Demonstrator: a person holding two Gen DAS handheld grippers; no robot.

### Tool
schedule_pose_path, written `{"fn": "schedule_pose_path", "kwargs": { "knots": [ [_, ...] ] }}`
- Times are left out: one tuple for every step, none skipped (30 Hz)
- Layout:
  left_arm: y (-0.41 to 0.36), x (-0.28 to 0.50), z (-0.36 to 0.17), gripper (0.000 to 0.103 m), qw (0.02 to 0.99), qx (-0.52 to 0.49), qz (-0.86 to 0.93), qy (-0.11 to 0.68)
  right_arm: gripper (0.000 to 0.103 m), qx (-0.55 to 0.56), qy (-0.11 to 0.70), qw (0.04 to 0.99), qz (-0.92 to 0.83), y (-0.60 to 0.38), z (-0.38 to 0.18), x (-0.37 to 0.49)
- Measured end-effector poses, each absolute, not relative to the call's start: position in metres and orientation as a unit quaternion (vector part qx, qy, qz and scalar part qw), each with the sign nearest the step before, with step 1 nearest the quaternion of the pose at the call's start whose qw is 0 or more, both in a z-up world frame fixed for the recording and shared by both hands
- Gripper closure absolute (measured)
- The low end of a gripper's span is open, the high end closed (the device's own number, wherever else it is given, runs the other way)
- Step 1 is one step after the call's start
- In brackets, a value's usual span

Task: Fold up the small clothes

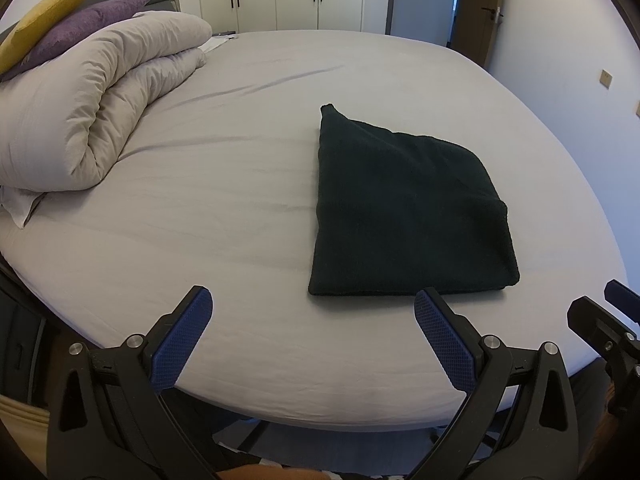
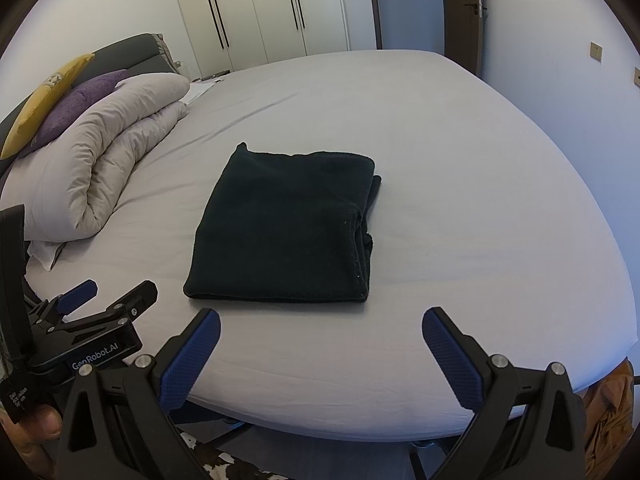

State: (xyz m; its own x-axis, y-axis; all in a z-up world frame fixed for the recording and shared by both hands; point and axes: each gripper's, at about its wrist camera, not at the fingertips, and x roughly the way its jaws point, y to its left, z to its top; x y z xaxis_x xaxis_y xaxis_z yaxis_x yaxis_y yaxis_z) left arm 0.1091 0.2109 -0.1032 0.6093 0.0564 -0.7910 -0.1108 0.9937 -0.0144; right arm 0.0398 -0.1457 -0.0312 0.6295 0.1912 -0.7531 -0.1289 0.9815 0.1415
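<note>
A dark green-black knit garment lies folded into a flat rectangle on the grey bed sheet; in the right wrist view the garment shows its stacked layers along its right edge. My left gripper hangs open above the near edge of the bed, just short of the garment's near left corner, nothing between its blue pads. My right gripper is open too, a little short of the garment's near edge. The left gripper also shows at the lower left of the right wrist view, and it is open there.
A rolled pale duvet lies at the bed's left, with a purple pillow and a yellow pillow behind it. White wardrobe doors and a doorway stand beyond the bed. A patterned rug lies below the bed edge.
</note>
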Motion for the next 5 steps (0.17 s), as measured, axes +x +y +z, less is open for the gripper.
{"fn": "schedule_pose_path", "kwargs": {
  "knots": [
    [0.2112, 0.1091, -0.1036, 0.0, 0.896, -0.032, 0.046, 0.44, 0.0, 0.037, 0.421, 0.902, 0.089, -0.1453, -0.0319, 0.0397],
    [0.2116, 0.109, -0.1038, 0.0, 0.896, -0.033, 0.046, 0.44, 0.0, 0.038, 0.422, 0.902, 0.089, -0.1452, -0.0322, 0.0391],
    [0.2112, 0.1087, -0.1037, 0.0, 0.897, -0.033, 0.046, 0.439, 0.0, 0.038, 0.421, 0.902, 0.089, -0.1455, -0.0318, 0.0399],
    [0.2113, 0.1091, -0.1038, 0.0, 0.897, -0.031, 0.046, 0.439, 0.0, 0.038, 0.421, 0.902, 0.089, -0.1456, -0.0318, 0.04],
    [0.2112, 0.1091, -0.1039, 0.0, 0.897, -0.031, 0.046, 0.439, 0.0, 0.038, 0.421, 0.902, 0.089, -0.1453, -0.0322, 0.0395]
  ]
}}
